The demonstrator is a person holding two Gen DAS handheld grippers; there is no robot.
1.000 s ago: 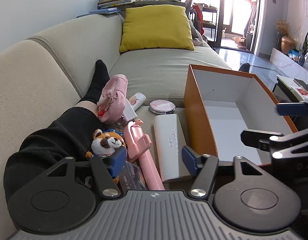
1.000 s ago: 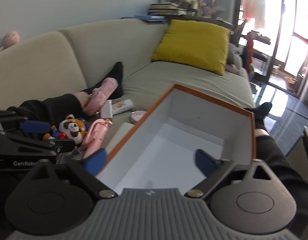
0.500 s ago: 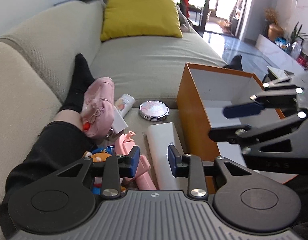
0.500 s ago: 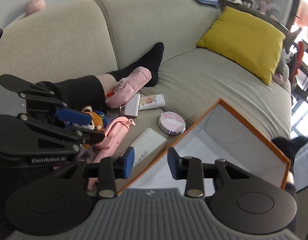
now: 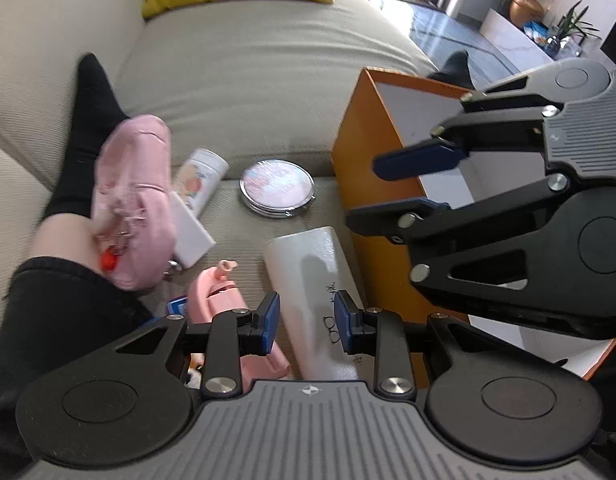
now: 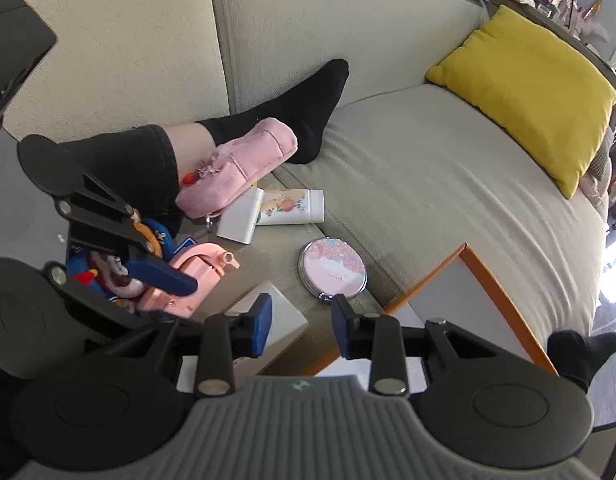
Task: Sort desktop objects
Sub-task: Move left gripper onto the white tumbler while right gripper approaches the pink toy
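Sorting looks barely begun: the visible part of the orange box [image 5: 360, 160] is empty, while the white case [image 5: 312, 280], round mirror [image 5: 276, 187] and pink pouch [image 5: 137, 196] lie beside it on the sofa [image 5: 247, 76]. The left gripper [image 5: 306, 322] and right gripper [image 6: 301, 326] have narrowed their jaws, holding nothing.

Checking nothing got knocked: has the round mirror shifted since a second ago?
No. The round mirror sits beside the orange box, unchanged; only the cameras moved.
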